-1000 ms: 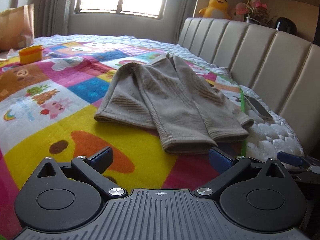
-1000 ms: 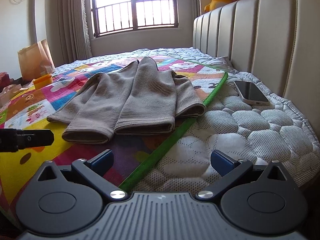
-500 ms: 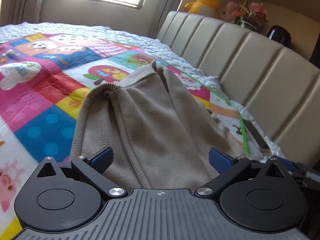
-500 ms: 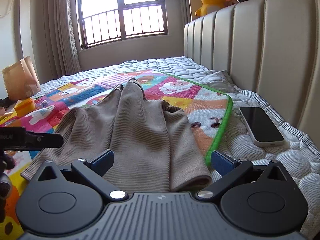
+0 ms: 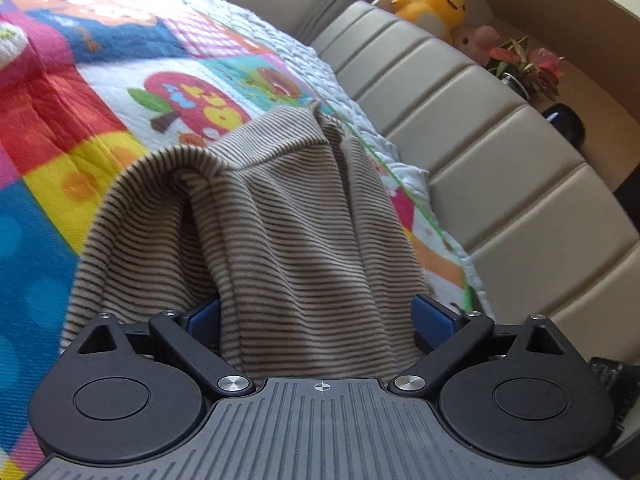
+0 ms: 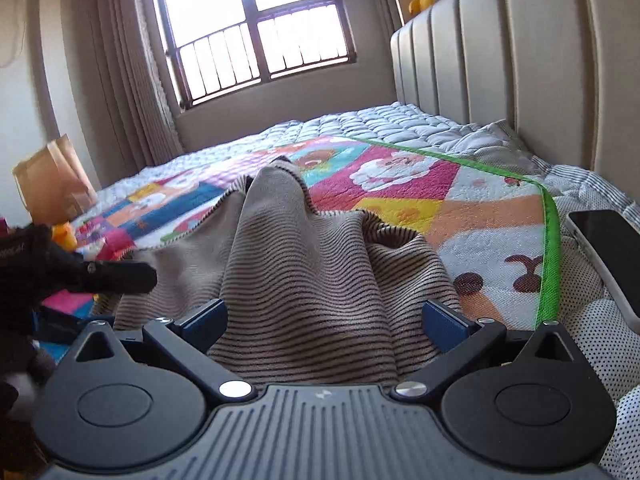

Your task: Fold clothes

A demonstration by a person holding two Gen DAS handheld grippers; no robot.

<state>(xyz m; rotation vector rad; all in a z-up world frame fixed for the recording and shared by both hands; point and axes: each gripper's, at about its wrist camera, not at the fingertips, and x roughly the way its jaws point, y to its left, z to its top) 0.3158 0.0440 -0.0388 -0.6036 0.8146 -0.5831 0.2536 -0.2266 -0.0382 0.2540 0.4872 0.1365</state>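
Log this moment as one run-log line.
task: fold clothes | left gripper: jaws closing around striped beige garment hem | right gripper: jaws wide, hem between | garment on patchwork quilt | phase: grasping

Your beige, thinly dark-striped garment [image 5: 304, 240] lies folded lengthwise on the colourful quilt [image 5: 100, 92], near its green-trimmed edge.

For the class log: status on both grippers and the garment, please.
Left gripper closing around striped garment. Right gripper open, cloth between fingers. Phone beside the blanket, clear.
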